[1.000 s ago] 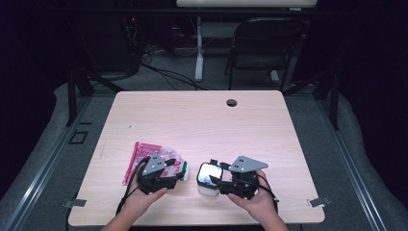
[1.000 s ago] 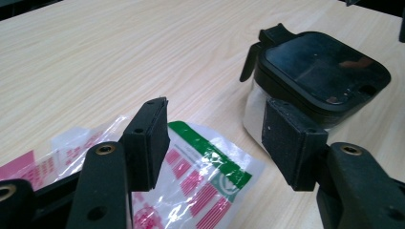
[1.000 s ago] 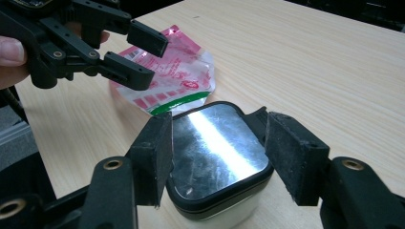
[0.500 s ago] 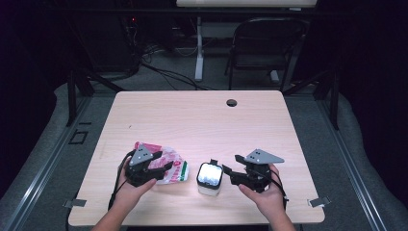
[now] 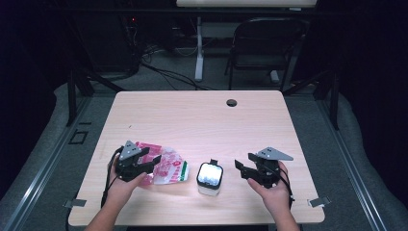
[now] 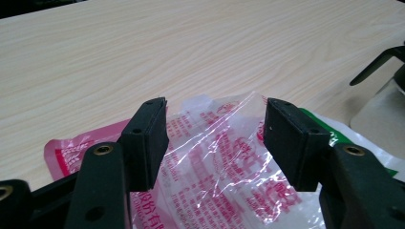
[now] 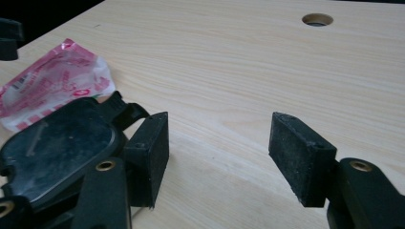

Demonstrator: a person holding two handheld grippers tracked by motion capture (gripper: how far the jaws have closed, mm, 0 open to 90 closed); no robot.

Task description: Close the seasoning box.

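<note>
- Bag (image 5: 166, 169): clear plastic with pink print and a green patch, lying flat on the worktop (image 5: 202, 120) near its front left. Your left gripper (image 5: 150, 162) hangs over its left part.
- Left fingers (image 6: 149, 138): wide apart; the left gripper view has crinkled film rising between them, and neither pad presses on it.
- Box (image 5: 210, 178): small, white-walled, with a black clip-on lid, standing just right of the bag, between your two grippers.
- Right gripper (image 5: 240, 167): right of the box and apart from it, aimed at it. Its fingers (image 7: 296, 152) have just been opening and stand wide, with bare wood between them.
- In the way: the box sits between your right gripper and the bag.
- Right gripper view: the box's dark, glossy lid (image 7: 57, 143) lies close beside the near finger, its tabs sticking out; the bag's far end shows beyond it.
- Left gripper view: the print on the bag reads as rows of pink characters, too small to make out; a black tab and the pale box wall sit at the edge.
- High view: your hands and forearms come in from the near edge.
- Worktop: pale wood grain, with a round hole (image 5: 231, 102) near the far edge.
- Room: dark; grey floor, a chair (image 5: 262, 48), cables (image 5: 163, 72) and a white post (image 5: 198, 48) behind the worktop.
</note>
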